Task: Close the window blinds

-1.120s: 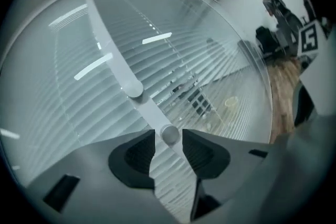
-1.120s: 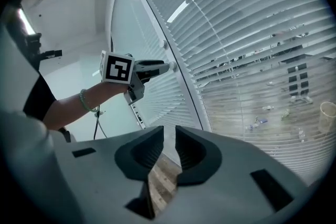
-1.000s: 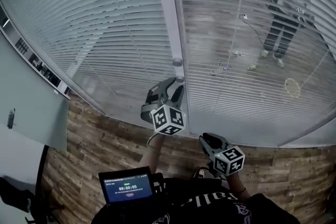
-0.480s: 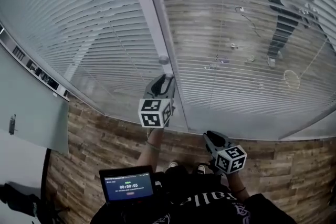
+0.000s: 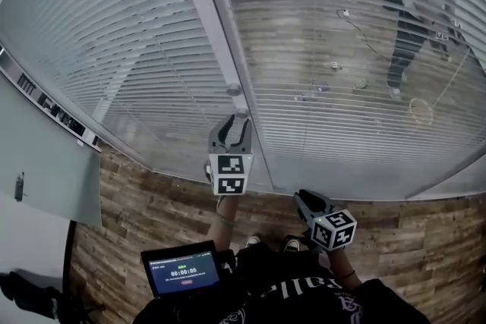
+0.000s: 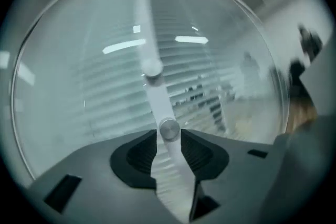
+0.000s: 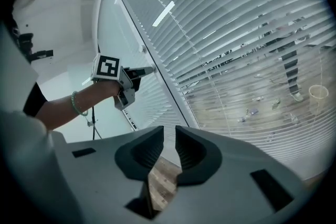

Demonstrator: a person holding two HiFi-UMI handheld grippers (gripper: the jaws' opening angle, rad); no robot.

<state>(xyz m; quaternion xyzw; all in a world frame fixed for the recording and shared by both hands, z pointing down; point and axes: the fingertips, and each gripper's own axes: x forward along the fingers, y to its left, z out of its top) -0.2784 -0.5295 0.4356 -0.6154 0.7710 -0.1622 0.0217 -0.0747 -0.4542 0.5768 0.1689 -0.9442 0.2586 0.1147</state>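
**Left gripper turning a knob on the window post; slats of the right pane still let the room show**

Change, left to right. A second ago your left gripper [image 5: 234, 121] sat rolled to one side, its marker cube tilted in the head view. Now the cube faces the head camera squarely. In the left gripper view the post [image 6: 148, 23] has swung from slanted to nearly upright, and the picture is smeared. This suggests you are twisting the lower knob [image 6: 169, 128], probably the slat control. Your left gripper's jaws are closed on that knob, which sits between their tips. The upper knob [image 5: 234, 89] stands free above them. Your right gripper [image 5: 306, 198] has kept its place low by your body, with its jaws a narrow gap apart and nothing between them.

Blinds, left to right. They hang behind the glass on both sides of the post. The left blind [image 5: 91, 34] reads pale and almost opaque. The right blind [image 5: 342, 34] still shows the floor and a standing person [image 5: 402, 42] between its slats, so closing looks unfinished there. No clear change in slat angle can be told.
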